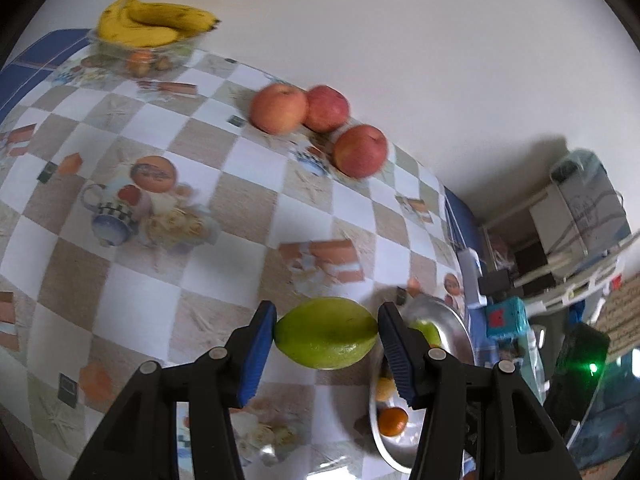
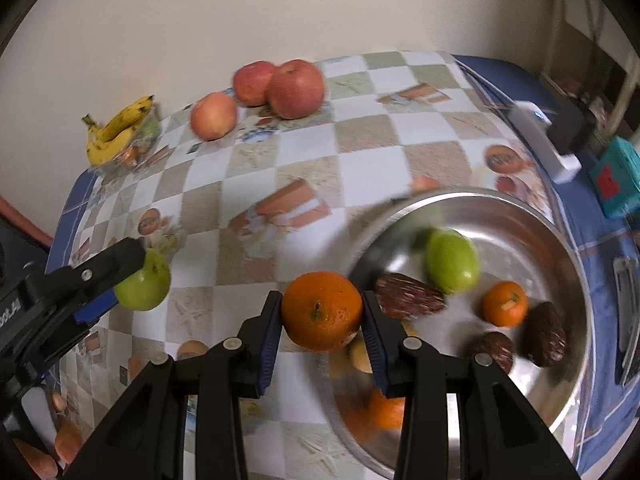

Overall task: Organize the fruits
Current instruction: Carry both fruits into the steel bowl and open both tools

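The left gripper (image 1: pixel 326 334) has its blue pads pressed on either end of a green fruit (image 1: pixel 326 333), pinching it clear of the checked tablecloth (image 1: pixel 140 280); the right wrist view shows the same gripper (image 2: pixel 120 276) off to the side with that green fruit (image 2: pixel 144 282) in its grip. The right gripper (image 2: pixel 322 312) pinches an orange (image 2: pixel 321 311) between its pads, held in front of the near rim of the steel bowl (image 2: pixel 568 380). Inside the bowl lie another green fruit (image 2: pixel 451 260), a small orange (image 2: pixel 504 304), a second orange (image 2: pixel 386 408) partly hidden behind the gripper finger, and three dark brown scaly fruits (image 2: pixel 410 296). Farther out on the cloth, three red apples (image 1: pixel 320 120) sit close together near the wall. At the far corner a bunch of bananas (image 1: pixel 156 24) rests on top of a clear glass bowl (image 1: pixel 120 50) that holds other small fruit, too blurred to name.
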Demonstrator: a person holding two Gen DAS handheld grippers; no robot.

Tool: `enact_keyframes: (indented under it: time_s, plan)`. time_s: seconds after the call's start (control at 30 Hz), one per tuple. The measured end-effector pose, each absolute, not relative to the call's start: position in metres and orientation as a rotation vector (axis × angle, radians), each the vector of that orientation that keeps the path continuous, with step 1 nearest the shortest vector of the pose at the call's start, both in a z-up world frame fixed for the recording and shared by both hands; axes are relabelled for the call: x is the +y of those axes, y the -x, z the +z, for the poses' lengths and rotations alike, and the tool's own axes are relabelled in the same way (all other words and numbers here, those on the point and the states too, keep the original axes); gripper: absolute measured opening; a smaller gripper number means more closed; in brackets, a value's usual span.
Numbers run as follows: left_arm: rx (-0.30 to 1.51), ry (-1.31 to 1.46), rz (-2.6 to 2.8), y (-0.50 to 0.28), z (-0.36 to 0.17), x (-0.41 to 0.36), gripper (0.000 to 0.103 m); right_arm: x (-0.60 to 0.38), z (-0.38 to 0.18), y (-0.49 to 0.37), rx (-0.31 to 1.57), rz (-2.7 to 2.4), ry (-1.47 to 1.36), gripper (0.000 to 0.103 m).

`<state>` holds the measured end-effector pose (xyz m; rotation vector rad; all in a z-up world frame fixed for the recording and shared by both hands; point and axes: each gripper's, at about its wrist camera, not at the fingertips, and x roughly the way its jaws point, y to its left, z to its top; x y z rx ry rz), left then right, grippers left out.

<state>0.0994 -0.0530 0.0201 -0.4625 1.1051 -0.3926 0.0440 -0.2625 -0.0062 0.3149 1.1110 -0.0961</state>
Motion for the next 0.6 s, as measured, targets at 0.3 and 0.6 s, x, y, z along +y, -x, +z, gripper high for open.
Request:
enact_keyframes:
  time_s: [0.3, 0.6]
  plan:
    - [1.163, 0.35, -0.554, -0.08, 0.013, -0.12, 0.056, -0.326, -0.008, -0.028, 1.108, -0.286, -0.372, 0.041]
    - [1.197, 0.236, -0.647, -0.061, -0.003, -0.169, 0.056, -0.343, -0.011, -0.02, 1.105, -0.299, -0.44, 0.041]
